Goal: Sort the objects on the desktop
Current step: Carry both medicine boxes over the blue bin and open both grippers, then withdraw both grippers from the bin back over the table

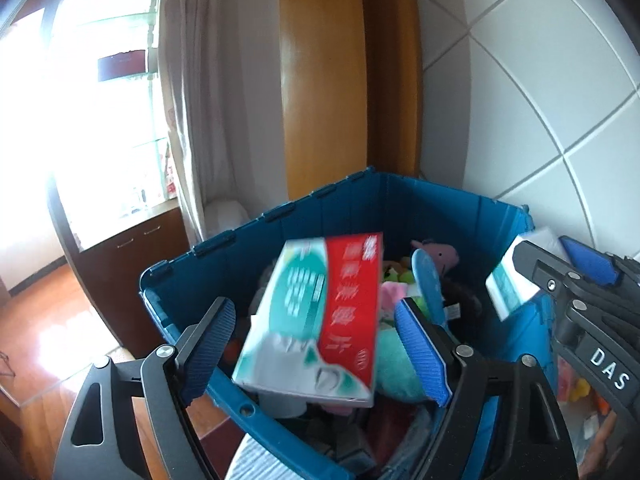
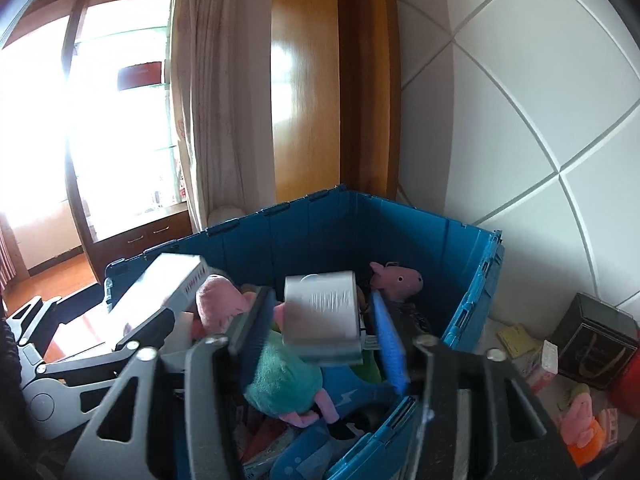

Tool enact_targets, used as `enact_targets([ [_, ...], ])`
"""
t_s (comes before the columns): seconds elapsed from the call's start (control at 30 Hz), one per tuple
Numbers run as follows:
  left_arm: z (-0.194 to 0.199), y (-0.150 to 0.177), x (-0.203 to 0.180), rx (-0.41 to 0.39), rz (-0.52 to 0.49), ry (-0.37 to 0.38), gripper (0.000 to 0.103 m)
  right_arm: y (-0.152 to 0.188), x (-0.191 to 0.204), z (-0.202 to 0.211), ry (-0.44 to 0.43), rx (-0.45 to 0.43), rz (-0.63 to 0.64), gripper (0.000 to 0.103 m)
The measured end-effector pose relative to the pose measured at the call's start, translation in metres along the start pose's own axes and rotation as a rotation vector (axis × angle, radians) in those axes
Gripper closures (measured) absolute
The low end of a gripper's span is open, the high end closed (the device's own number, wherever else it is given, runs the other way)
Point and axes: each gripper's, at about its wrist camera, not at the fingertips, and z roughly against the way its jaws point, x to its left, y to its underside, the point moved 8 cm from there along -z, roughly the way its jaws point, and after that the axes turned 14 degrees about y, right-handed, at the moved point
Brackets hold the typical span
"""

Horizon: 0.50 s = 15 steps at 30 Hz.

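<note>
Two boxes hang loose over the blue crate point(image 1: 280, 216): the toothpaste box point(image 1: 316, 316) between the spread jaws of the left hand-held gripper point(image 1: 320, 344), the white box point(image 2: 322, 310) between those of the right hand-held gripper point(image 2: 320, 332), seemingly released to drop among the plush toys.

The left gripper point(image 1: 316, 344) is held low in the frame, angled downward, its blue-padded jaws spread wide and clamped on nothing. The right gripper point(image 2: 320, 340) is likewise tilted down at lower centre, jaws parted, nothing pressed between them.
</note>
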Motion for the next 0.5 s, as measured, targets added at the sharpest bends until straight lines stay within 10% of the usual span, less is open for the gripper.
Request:
enact_targets([
  [0.07,-0.006,0.004,0.006,0.02,0.01,0.008,0.017,-0.003,-0.001,0.0,0.025,-0.018,0.004,0.0],
  [0.5,-0.001,0.02,0.008,0.056,0.016,0.035,0.017,0.002,-0.003,0.019,0.07,-0.023,0.019,0.0],
])
